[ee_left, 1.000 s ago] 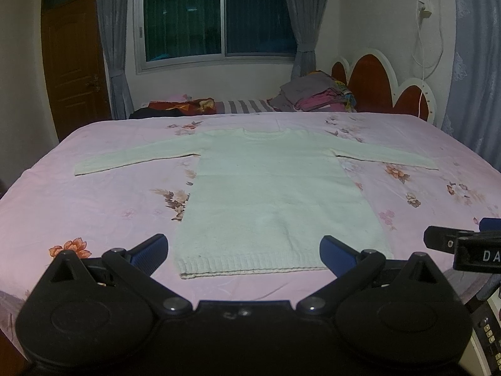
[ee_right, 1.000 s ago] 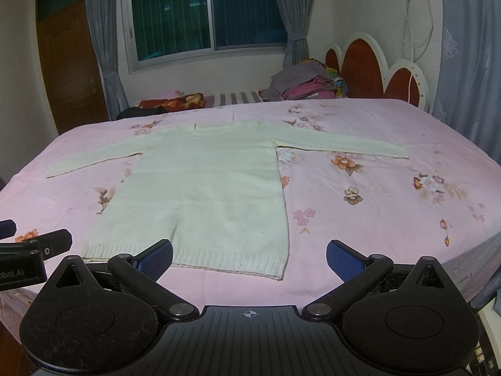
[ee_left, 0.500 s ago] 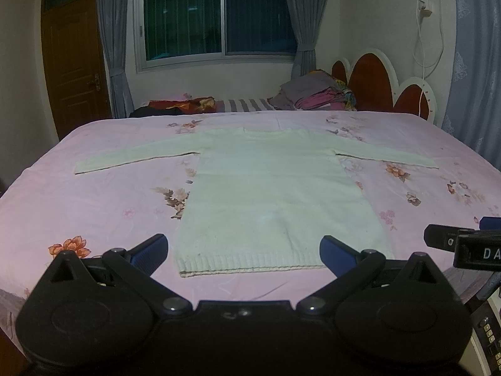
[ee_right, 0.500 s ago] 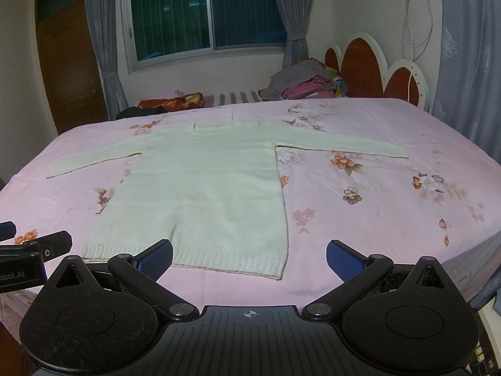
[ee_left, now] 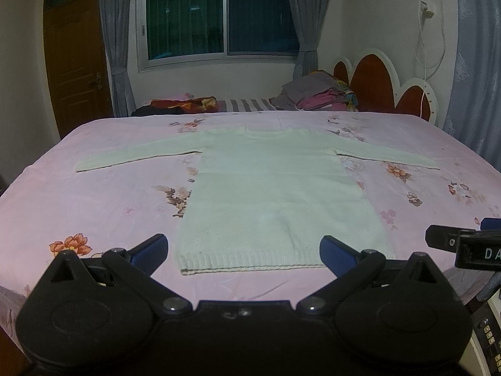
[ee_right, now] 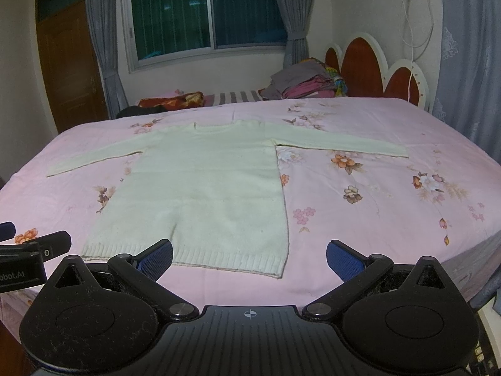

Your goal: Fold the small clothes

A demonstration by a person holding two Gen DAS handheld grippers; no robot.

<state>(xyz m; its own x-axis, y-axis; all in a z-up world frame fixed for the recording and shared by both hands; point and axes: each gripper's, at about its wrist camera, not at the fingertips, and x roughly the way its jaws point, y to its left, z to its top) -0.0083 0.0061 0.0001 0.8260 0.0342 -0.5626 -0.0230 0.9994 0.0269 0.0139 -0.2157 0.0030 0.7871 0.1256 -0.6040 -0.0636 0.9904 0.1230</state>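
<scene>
A pale cream long-sleeved sweater [ee_left: 272, 194] lies flat on the pink floral bedsheet [ee_left: 94, 200], both sleeves spread out sideways, ribbed hem toward me. It also shows in the right wrist view [ee_right: 206, 188]. My left gripper [ee_left: 244, 255] is open and empty, held just short of the hem at the bed's near edge. My right gripper [ee_right: 249, 260] is open and empty, near the hem's right corner. Each gripper shows at the edge of the other's view: the right one [ee_left: 463, 244] and the left one [ee_right: 28, 253].
A pile of folded clothes [ee_left: 316, 94] sits at the far side by the red and white headboard [ee_left: 382, 84]. Dark and red fabrics [ee_left: 178, 106] lie at the far left. A window, curtains and a brown door stand behind the bed.
</scene>
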